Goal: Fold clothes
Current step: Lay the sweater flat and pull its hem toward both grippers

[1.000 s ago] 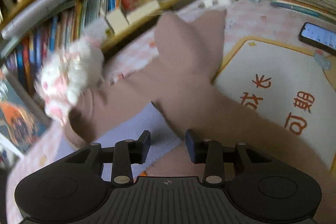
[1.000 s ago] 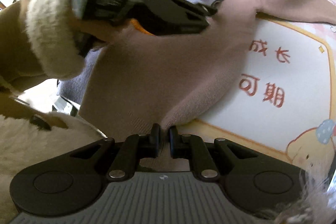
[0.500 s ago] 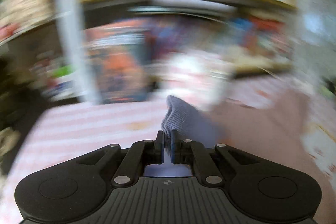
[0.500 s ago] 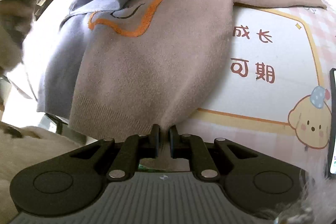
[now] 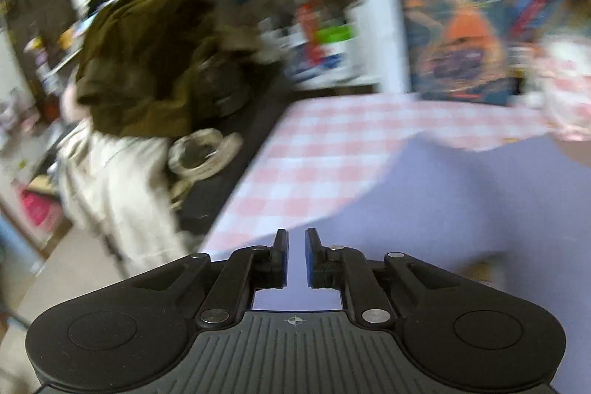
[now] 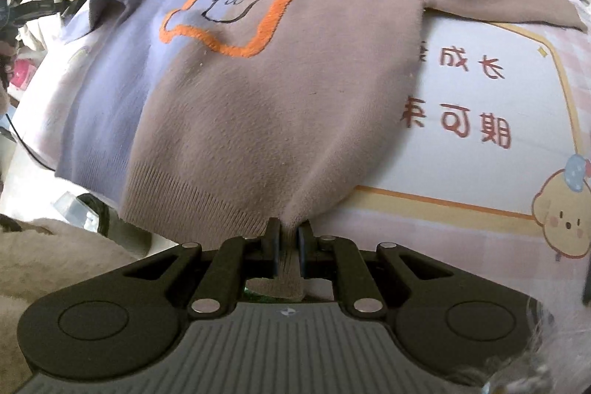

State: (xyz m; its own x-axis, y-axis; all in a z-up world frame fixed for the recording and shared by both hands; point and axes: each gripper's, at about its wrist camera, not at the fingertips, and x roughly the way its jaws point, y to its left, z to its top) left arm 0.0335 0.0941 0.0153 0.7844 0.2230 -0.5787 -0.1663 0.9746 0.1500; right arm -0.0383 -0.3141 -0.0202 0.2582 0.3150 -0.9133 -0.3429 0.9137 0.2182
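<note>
- Two grippers are at work on one sweater, which lies face up and spread across the middle of the right wrist view, on a pink checked tablecloth.
- We hold the right gripper at the bottom centre of its frame, its jaws nearly closed on the ribbed hem, with a tab of brown knit pinched between them. We judge this grip is there to keep the bottom edge taut so the body stays flat.
- We have the left gripper at the bottom centre of its own view with a narrow gap between the jaws and nothing in that gap. It sits over purple fabric; whether it touches the fabric we cannot tell.
- That purple fabric fills the lower right of the left view and seems to be the sweater's purple side, which runs down the left part of the right wrist view. An orange outline with a smiling face sits where purple meets brown.
- One brown sleeve reaches toward the upper right of the right wrist view, lying partly over a white mat printed with red characters.
- Much of the left view is blurred, with shelves and a dark jacket at its upper left.
- We judge the sweater is laid out and not yet folded.
</note>
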